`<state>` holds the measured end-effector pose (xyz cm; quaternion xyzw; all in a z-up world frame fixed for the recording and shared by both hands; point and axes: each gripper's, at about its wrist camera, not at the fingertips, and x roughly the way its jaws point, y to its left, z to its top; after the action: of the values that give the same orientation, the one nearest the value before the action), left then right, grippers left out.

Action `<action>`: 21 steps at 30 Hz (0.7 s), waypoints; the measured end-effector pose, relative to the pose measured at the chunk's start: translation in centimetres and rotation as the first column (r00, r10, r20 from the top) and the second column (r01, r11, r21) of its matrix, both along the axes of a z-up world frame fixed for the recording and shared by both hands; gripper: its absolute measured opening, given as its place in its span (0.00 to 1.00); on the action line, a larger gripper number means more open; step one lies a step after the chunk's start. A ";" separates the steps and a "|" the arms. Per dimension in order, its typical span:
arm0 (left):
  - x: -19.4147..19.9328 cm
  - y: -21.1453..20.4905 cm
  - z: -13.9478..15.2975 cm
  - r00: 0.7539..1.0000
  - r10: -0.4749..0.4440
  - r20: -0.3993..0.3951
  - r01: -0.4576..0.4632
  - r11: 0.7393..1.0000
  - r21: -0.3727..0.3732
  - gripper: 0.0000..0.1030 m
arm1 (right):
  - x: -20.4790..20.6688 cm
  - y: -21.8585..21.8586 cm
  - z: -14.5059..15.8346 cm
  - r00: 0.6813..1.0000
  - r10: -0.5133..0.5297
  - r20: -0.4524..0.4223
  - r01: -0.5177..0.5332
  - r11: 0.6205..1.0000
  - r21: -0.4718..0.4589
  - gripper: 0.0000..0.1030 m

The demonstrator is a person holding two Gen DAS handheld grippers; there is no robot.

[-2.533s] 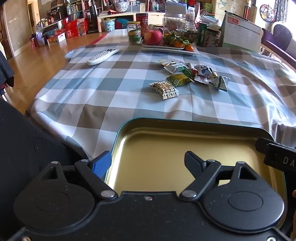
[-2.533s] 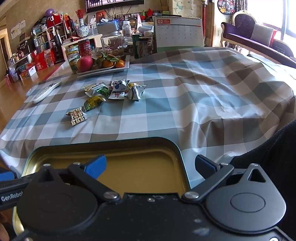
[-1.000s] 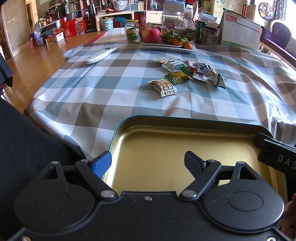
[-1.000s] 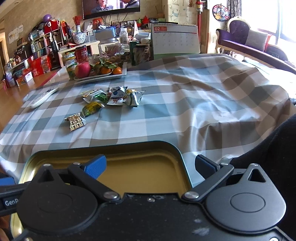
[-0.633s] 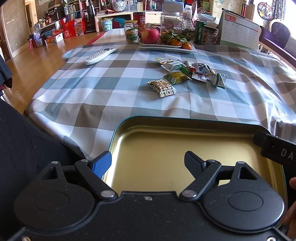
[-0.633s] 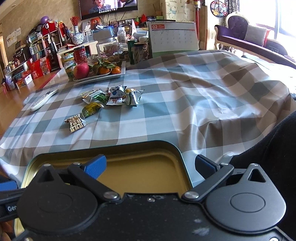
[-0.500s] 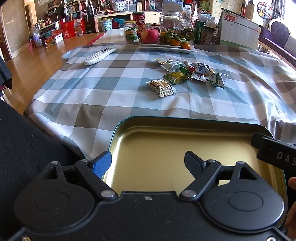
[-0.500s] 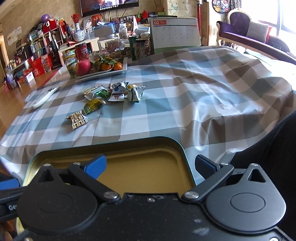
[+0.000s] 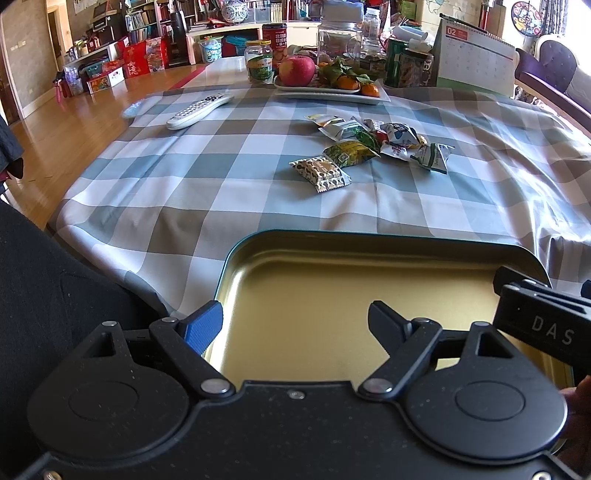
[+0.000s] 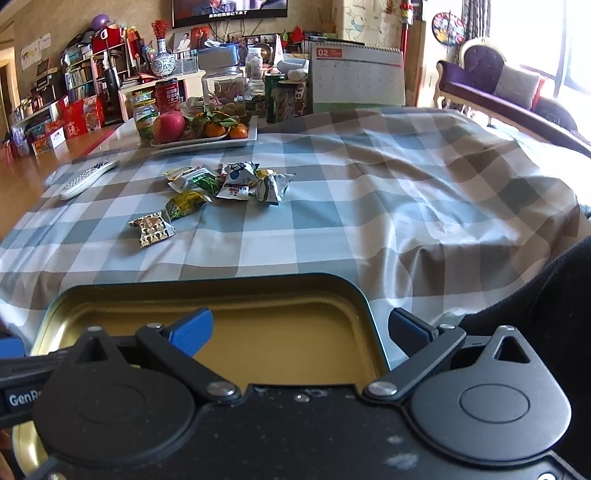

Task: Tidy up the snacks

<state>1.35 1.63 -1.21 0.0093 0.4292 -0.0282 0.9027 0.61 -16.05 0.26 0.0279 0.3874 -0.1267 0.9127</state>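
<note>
Left wrist view: my left tool (image 9: 295, 317) and right tool (image 10: 299, 326), both spread, empty, have stayed over the tin (image 9: 369, 240); snacks (image 9: 369, 146) untouched mid-table, so sorting is unstarted.

Lived-in home living room, wall-mounted television (image 10: 229, 8), crowded bookshelves (image 10: 79, 79), purple upholstered sofa (image 10: 495, 79), wooden floor (image 9: 66, 136), checked blue-grey tablecloth over the tabletop (image 9: 221, 184), white fruit plate (image 9: 328, 92), desk calendar (image 10: 356, 75)

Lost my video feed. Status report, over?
Left gripper and right gripper open, empty, over the gold tin. Tin empty. Snack packets lie on the checked cloth ahead. Path clear.
</note>
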 end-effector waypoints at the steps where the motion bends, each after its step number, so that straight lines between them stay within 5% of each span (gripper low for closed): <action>1: 0.0 0.0 0.0 1.000 0.001 0.000 -0.001 1.000 0.001 0.83 | 0.0 0.0 0.1 1.000 0.000 0.003 0.000 1.000 -0.001 1.00; 10: -0.2 -0.2 0.0 1.000 0.014 0.017 -0.014 1.000 0.015 0.84 | 0.3 -0.9 -0.2 0.999 -0.010 -0.038 0.014 0.994 0.105 1.00; 21: -0.3 -0.1 0.1 1.000 0.001 0.010 -0.001 1.000 0.027 0.83 | 0.2 -0.9 -0.4 0.999 -0.004 -0.053 0.009 0.994 0.106 1.00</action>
<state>1.09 1.54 -1.10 0.0215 0.4248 -0.0218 0.9048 0.84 -16.93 -0.11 0.0744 0.4175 -0.1095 0.8990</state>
